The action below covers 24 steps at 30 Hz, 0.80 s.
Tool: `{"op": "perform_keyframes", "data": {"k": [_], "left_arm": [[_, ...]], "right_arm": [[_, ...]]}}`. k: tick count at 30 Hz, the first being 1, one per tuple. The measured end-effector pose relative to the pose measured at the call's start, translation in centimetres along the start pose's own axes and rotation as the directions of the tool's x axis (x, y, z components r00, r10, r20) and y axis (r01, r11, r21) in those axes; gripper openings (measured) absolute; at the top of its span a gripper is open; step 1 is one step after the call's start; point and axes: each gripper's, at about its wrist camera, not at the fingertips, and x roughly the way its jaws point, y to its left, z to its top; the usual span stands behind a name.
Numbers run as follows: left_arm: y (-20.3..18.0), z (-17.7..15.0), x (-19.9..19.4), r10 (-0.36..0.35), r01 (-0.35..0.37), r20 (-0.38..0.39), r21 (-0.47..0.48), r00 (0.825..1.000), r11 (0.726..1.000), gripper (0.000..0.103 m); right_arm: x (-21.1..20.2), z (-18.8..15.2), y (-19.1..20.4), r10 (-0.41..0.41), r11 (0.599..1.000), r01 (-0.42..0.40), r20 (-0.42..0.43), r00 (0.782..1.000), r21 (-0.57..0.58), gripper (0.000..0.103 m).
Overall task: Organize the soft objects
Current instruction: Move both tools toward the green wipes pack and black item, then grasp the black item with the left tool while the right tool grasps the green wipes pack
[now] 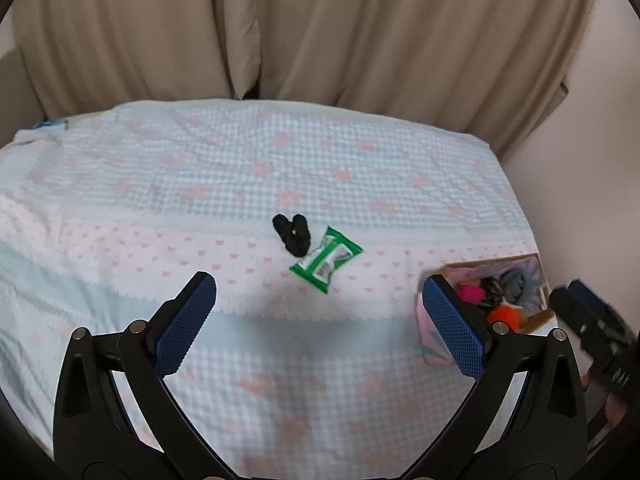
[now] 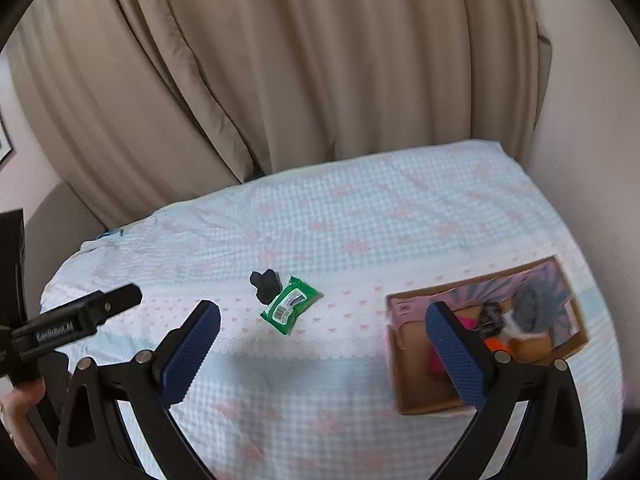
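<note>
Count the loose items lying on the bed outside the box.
2: a black scrunchie and a green wipes packet touching it, mid-bed, left of the cardboard box. None seem hidden.

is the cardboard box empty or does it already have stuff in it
Partly filled. The open cardboard box already holds a pink item, an orange one and grey fabric; bare floor shows at its near end.

Both views above shared bed point(image 1: 280, 168)

Left tool point(image 1: 320, 304) spread wide, empty; right tool point(image 2: 324, 332) likewise.
</note>
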Motion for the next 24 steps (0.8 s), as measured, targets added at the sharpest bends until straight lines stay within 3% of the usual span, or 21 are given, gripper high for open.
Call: {"op": "perform_keyframes", "data": {"k": [14,19,24], "left_arm": [[4.8,2.7,22.1,-0.106,0.115,-0.160,0.049,0.981,0.992,0.101],[5.3,2.1,28.5,-0.132,0.143,-0.215,0.039,0.968,0.989,0.093],[5.2,1.4,32.0,-0.143,0.154,-0.241,0.027,0.960,0.988,0.090]], "right_arm": [[19.5,-5.3,3.2,-0.027,0.997,0.033,-0.082,0.996,0.064,0.102],[25.1,-6.7,3.2,-0.022,0.997,0.029,-0.093,0.995,0.072,0.101],[28.5,-7.0,3.5,-0.016,0.997,0.025,-0.104,0.994,0.079,0.098]]}}
